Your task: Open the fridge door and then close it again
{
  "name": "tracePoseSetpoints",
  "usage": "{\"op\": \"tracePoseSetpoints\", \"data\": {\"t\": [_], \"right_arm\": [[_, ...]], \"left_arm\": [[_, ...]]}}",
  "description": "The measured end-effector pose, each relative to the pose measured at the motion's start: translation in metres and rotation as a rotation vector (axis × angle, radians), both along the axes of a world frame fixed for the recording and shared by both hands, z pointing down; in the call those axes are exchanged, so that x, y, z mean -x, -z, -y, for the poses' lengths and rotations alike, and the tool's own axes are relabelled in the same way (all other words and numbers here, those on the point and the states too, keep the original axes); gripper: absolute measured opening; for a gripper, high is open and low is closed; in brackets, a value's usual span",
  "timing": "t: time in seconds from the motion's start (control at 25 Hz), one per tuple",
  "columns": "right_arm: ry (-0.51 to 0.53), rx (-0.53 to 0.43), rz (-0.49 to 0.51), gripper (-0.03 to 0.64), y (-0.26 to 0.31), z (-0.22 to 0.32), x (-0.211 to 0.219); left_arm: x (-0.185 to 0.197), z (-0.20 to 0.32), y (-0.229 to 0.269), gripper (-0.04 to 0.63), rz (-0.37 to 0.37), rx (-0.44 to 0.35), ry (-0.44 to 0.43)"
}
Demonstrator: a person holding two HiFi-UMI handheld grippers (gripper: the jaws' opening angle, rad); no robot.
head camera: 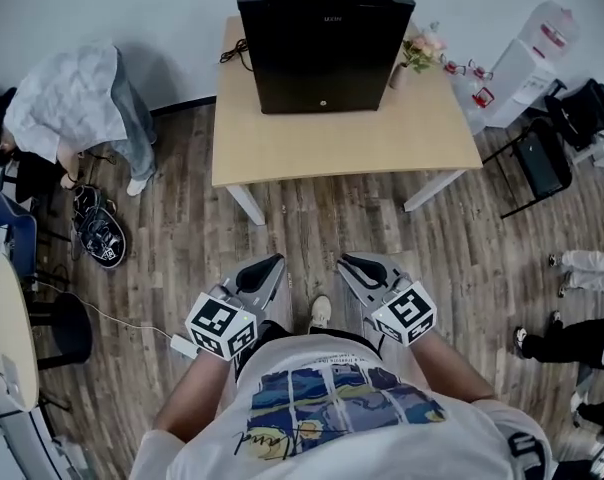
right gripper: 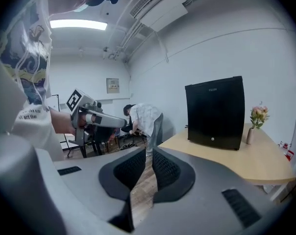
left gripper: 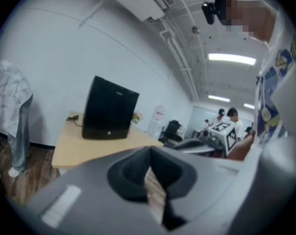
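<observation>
A black mini fridge [head camera: 322, 53] stands at the back of a light wooden table [head camera: 282, 153] with its door closed. It also shows in the left gripper view [left gripper: 109, 111] and the right gripper view [right gripper: 215, 114]. Both grippers hang close to my body, well short of the table, with wood floor between. My left gripper [head camera: 274, 261] points toward the table, its jaws shut with nothing in them [left gripper: 149, 151]. My right gripper [head camera: 345, 261] runs parallel beside it, pads together and empty [right gripper: 149, 151].
A person [head camera: 72, 103] bends over at the far left beside a chair. A small flower vase [head camera: 417, 53] stands right of the fridge. A water dispenser [head camera: 527, 68] and black chair [head camera: 542, 158] stand right of the table. Other people's feet [head camera: 582, 268] show at the right.
</observation>
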State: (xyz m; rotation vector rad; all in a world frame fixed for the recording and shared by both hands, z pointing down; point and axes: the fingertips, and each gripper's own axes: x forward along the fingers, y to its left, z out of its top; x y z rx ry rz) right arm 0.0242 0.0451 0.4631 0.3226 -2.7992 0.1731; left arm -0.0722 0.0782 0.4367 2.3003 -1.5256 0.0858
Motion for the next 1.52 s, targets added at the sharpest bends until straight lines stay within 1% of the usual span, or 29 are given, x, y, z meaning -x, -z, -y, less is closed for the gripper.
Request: {"op": "tracePoseSetpoints", "data": {"t": [0.12, 0.24, 0.36, 0.44, 0.52, 0.6, 0.68, 0.8, 0.92, 1.08, 1.24, 1.52], "right_arm": [[0.010, 0.012, -0.021, 0.018, -0.010, 0.027, 0.002], [-0.005, 0.025, -0.021, 0.018, -0.015, 0.050, 0.007], [-0.022, 0.036, -0.026, 0.018, -0.017, 0.071, 0.019], [-0.040, 0.016, -0.037, 0.018, -0.016, 0.084, 0.025], [-0.085, 0.001, -0.045, 0.018, -0.014, 0.102, 0.028], [-0.145, 0.000, -0.047, 0.018, -0.012, 0.121, 0.031], [-0.201, -0.003, -0.045, 0.018, -0.007, 0.136, 0.035], [-0.272, -0.012, -0.041, 0.018, 0.000, 0.155, 0.047], [-0.327, -0.011, -0.048, 0.018, 0.003, 0.167, 0.058], [-0.385, -0.003, -0.071, 0.018, 0.000, 0.178, 0.073], [-0.452, 0.011, -0.086, 0.018, -0.005, 0.186, 0.082], [-0.548, 0.037, -0.104, 0.018, -0.014, 0.195, 0.094]], "left_arm": [[0.003, 0.028, 0.001, 0.011, -0.016, -0.002, 0.019], [0.016, 0.051, 0.001, 0.014, -0.009, -0.005, 0.023], [0.043, 0.078, 0.000, 0.015, 0.004, -0.012, 0.031], [0.064, 0.098, 0.000, 0.015, 0.004, -0.029, 0.032], [0.086, 0.122, 0.003, 0.018, 0.001, -0.050, 0.026], [0.107, 0.149, 0.011, 0.028, 0.002, -0.076, 0.005], [0.128, 0.176, 0.020, 0.039, 0.019, -0.099, -0.022], [0.162, 0.217, 0.030, 0.063, 0.054, -0.114, -0.051], [0.189, 0.255, 0.038, 0.066, 0.058, -0.128, -0.083], [0.216, 0.298, 0.046, 0.075, 0.056, -0.150, -0.139], [0.239, 0.337, 0.049, 0.089, 0.076, -0.161, -0.184], [0.269, 0.389, 0.060, 0.104, 0.076, -0.200, -0.230]]}}
